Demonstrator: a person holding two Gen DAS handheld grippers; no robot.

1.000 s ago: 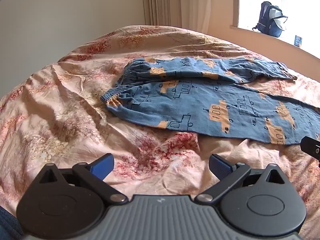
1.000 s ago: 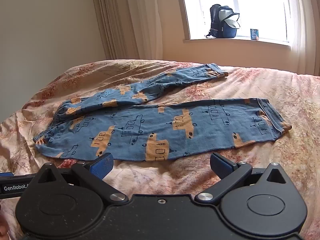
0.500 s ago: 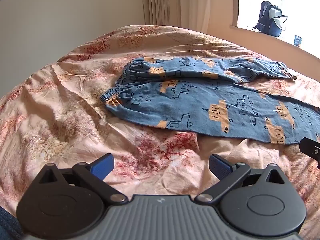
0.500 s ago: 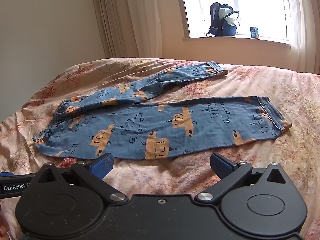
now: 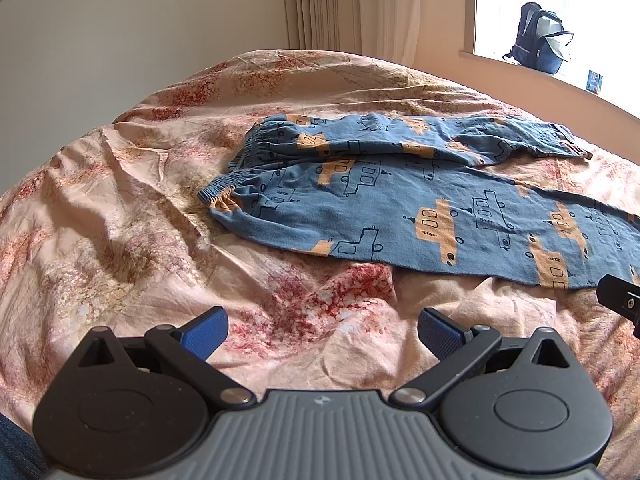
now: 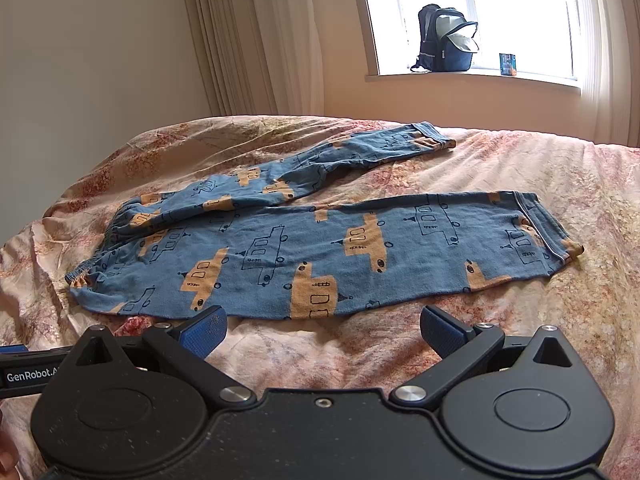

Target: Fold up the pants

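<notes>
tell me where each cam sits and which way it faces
Left wrist: on the left tool, low over the floral bedspread, facing the elastic waist end of the blue boat-print pants; its open blue pads show.
Right wrist: on the right tool, facing the pant legs and window; open pads show.
Shared: pants, bedspread, navy backpack.

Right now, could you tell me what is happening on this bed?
A person holds two grippers over a bed to fold a pair of blue pants. The pants lie spread out, legs apart, not yet folded. The left gripper and the right gripper are both open, short of the near edge of the pants, and neither touches the cloth.
</notes>
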